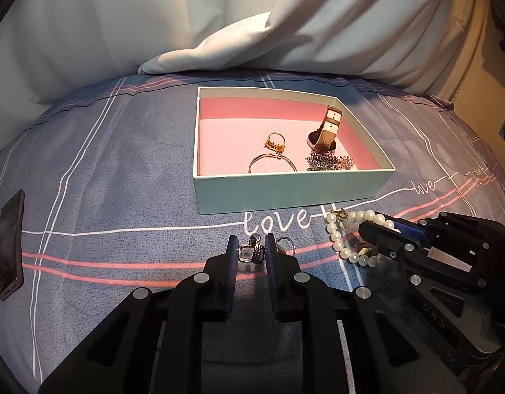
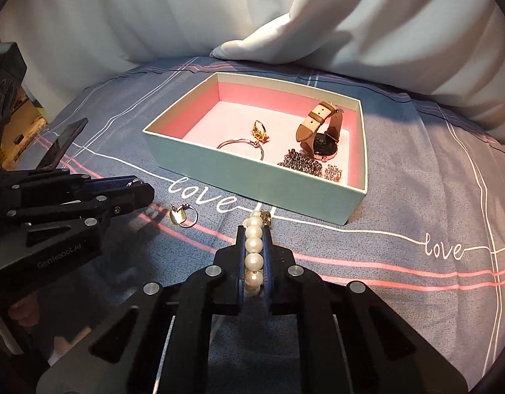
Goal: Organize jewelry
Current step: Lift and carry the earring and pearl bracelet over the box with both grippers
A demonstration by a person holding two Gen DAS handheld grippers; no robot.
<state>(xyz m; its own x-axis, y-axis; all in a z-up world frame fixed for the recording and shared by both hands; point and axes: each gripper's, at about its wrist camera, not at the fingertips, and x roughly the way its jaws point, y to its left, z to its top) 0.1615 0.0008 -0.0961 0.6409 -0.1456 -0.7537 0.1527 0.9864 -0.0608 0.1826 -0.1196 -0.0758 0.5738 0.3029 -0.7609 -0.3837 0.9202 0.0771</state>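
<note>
Five pearls (image 2: 254, 256) inside right claw (image 2: 254, 229).

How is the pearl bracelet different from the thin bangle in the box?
The pearl bracelet is a string of round white beads; the bangle is one thin plain metal hoop. The pearl bracelet is outside the box, pinched in the right claw above the bedsheet; the bangle lies flat on the box's pink floor, untouched. Both are wrist jewelry.
</note>
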